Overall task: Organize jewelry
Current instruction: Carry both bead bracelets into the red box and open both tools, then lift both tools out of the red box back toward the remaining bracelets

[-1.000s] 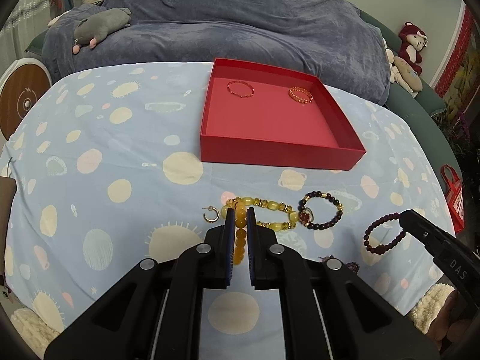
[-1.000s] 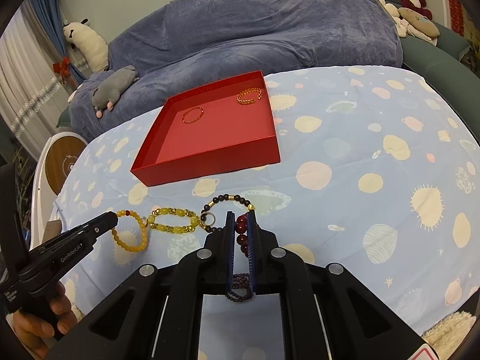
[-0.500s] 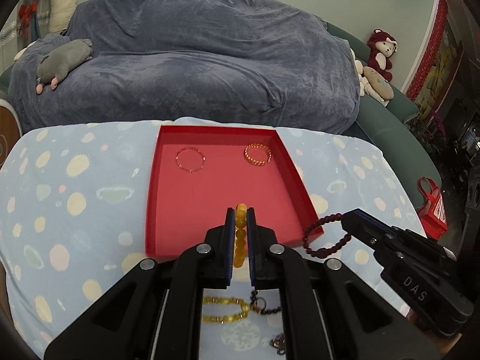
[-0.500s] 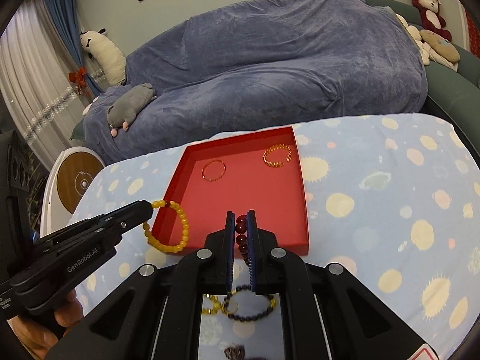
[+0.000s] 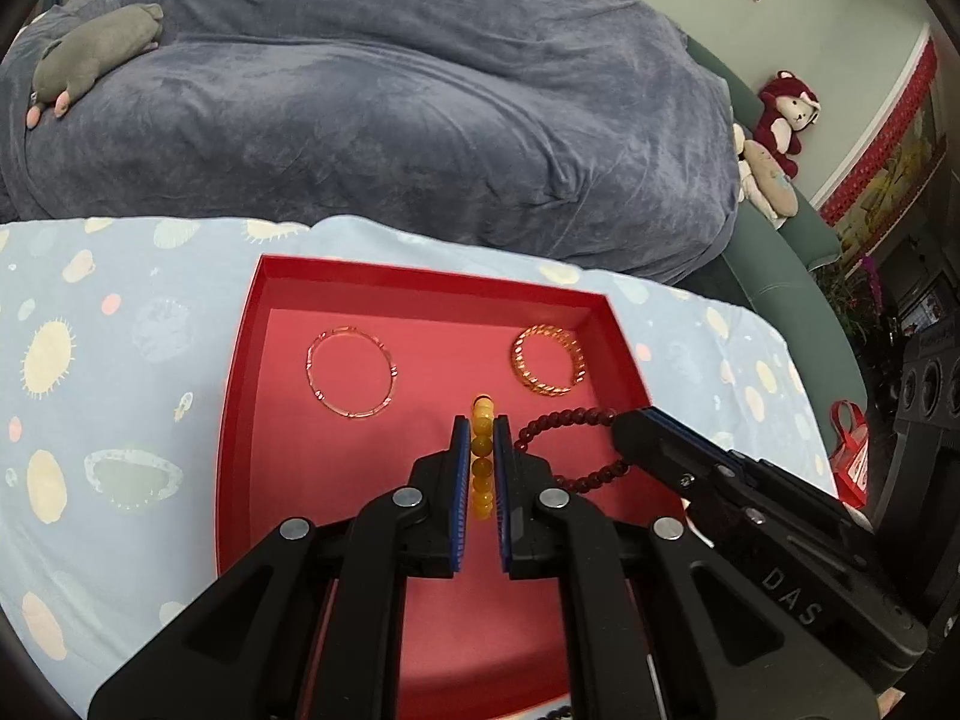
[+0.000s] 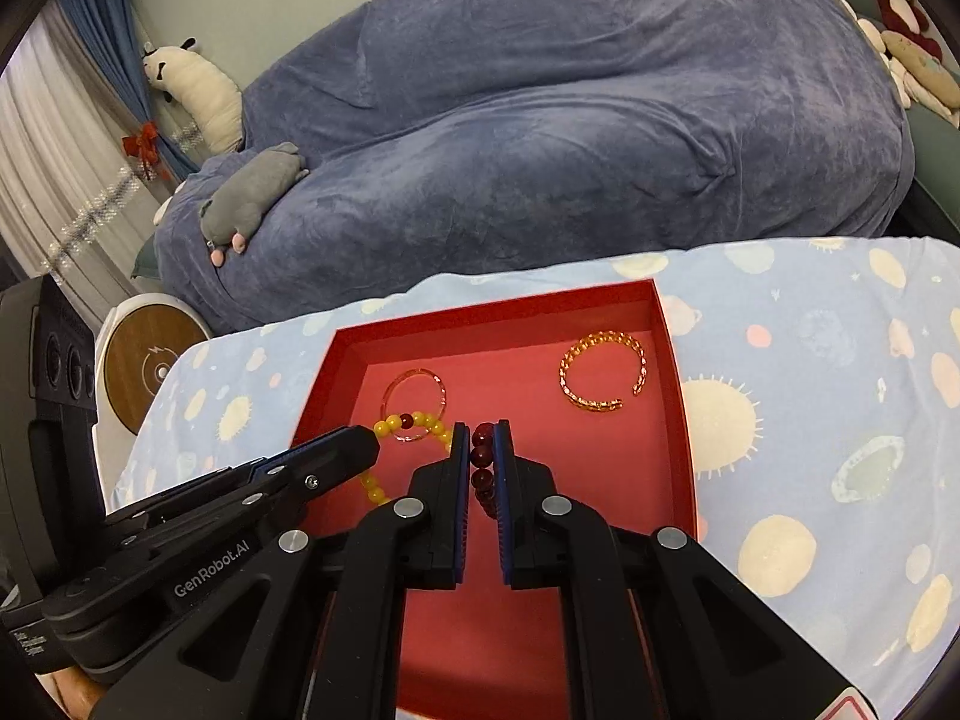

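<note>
A table covered with a pale blue cloth (image 5: 120, 324) printed with cream and pink spots carries a shallow red tray (image 5: 252, 324), which sits near the far edge. Within the tray lie a thin pink bangle (image 5: 351, 372) and a gold open cuff (image 5: 547, 362), well apart.

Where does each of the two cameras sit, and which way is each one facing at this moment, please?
Left wrist: sits on the left gripper, looking down over the red tray; its fingers clamp the yellow bead bracelet; the right gripper enters from the right.
Right wrist: sits on the right gripper, facing the tray; fingers clamp the dark red bead bracelet; the left gripper enters from the left.
Shared: tray, thin bangle, gold cuff, blue-covered sofa.
</note>
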